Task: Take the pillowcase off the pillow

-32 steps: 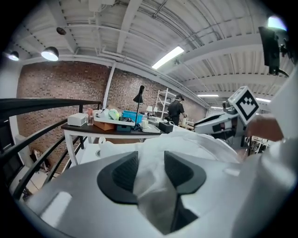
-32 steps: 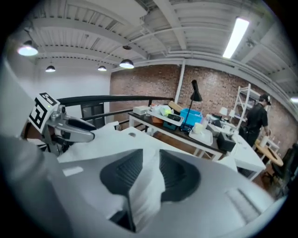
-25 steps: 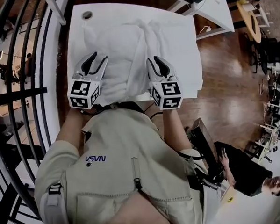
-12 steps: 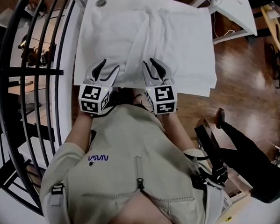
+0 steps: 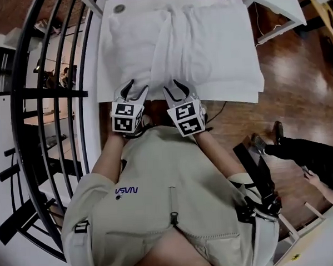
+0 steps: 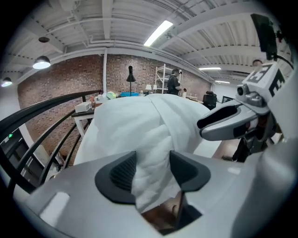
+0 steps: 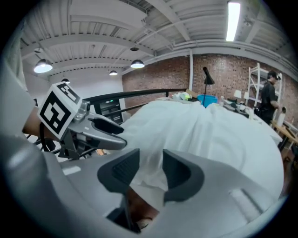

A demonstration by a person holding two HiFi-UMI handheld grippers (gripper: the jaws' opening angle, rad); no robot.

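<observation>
The pillowcase [image 5: 206,44] is covering the pillow and is lying flat across the white worktop [image 5: 239,93], with a raised fold running down its middle. Its near edge is hanging just over the worktop's front.

The left hand-held gripper [image 5: 135,88] and the right hand-held gripper [image 5: 174,87] are sitting side by side at that near edge, close to the fold. In each gripper view, white fabric is bunching between the jaws. Both pairs have just been opening and are standing apart around the cloth, not clamping it.

In my judgement the step in hand is taking a first hold on the case. The next move is calling for both jaws to close on the case cloth alone, without pinching the filling beneath. A black railing [image 5: 53,96] is running beside the worktop.
</observation>
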